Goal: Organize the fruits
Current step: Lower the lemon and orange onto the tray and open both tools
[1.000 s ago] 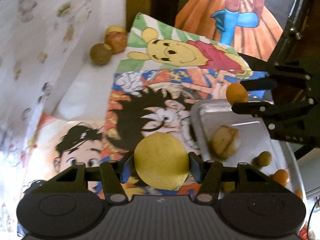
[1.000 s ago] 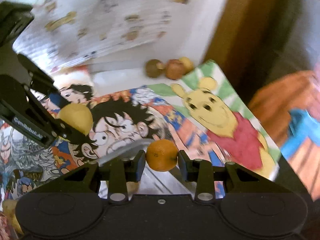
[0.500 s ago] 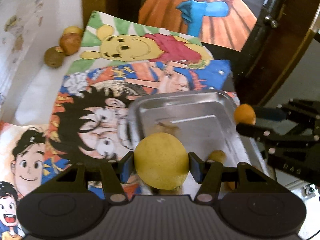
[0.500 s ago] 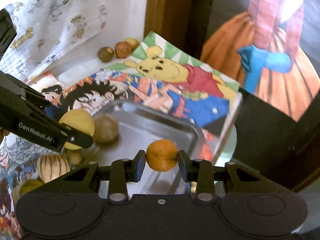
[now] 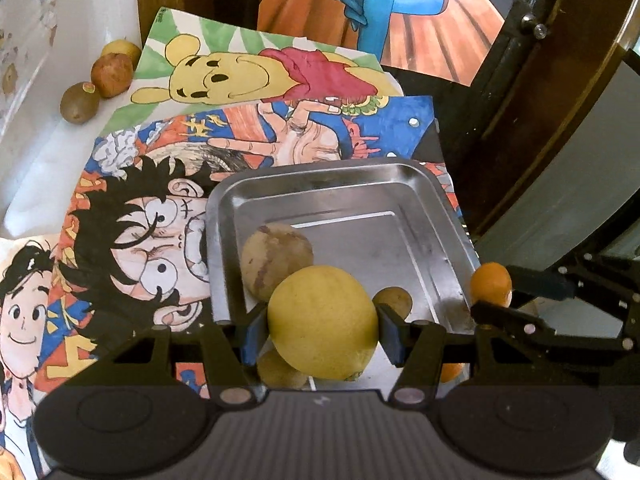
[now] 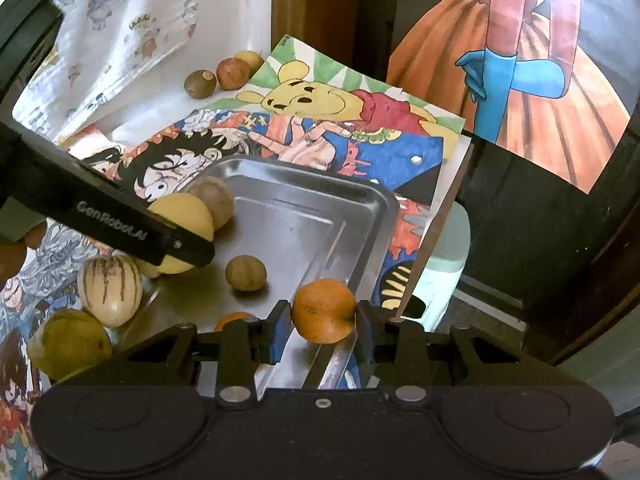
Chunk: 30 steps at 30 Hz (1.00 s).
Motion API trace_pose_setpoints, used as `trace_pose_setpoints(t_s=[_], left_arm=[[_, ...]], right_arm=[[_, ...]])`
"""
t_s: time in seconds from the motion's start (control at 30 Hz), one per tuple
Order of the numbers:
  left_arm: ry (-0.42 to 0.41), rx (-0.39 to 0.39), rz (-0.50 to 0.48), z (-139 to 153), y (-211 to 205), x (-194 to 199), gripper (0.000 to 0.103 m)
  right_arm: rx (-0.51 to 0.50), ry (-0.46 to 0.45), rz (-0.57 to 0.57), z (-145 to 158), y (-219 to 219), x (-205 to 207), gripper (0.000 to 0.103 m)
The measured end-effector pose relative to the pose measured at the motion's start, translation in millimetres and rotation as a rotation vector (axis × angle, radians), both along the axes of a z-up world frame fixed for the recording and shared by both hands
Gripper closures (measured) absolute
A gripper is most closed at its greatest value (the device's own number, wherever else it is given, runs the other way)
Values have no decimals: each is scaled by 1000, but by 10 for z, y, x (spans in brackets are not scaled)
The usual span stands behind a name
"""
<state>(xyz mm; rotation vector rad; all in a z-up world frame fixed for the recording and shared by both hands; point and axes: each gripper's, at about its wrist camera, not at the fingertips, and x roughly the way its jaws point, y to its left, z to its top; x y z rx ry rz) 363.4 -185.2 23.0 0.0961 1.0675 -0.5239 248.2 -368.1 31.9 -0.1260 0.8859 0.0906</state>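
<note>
Left gripper (image 5: pixel 322 330) fingers clamping yellow fruit (image 5: pixel 322 322) over metal tray (image 5: pixel 420 200). Right gripper (image 6: pixel 322 316) fingers pinching small orange (image 6: pixel 323 310) above tray's right rim.

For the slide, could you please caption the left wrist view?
Left gripper holds a yellow fruit above the steel tray.

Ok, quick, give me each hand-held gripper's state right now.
Left hand-held gripper: closed on a yellow fruit.
Right hand-held gripper: closed on an orange.
</note>
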Motion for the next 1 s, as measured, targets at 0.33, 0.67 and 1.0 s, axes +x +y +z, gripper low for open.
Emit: trace_pose_setpoints(t_s=[0.33, 0.67, 1.0], left_arm=[[22, 32, 5, -58, -112, -4, 41], [-20, 7, 96, 123, 39, -188, 25], [-57, -19, 234, 317, 401, -683, 3]], right_arm=[[4, 4, 22, -21, 21, -62, 58], [39, -31, 8, 187, 39, -369, 33], [104, -51, 33, 414, 172, -853, 7]])
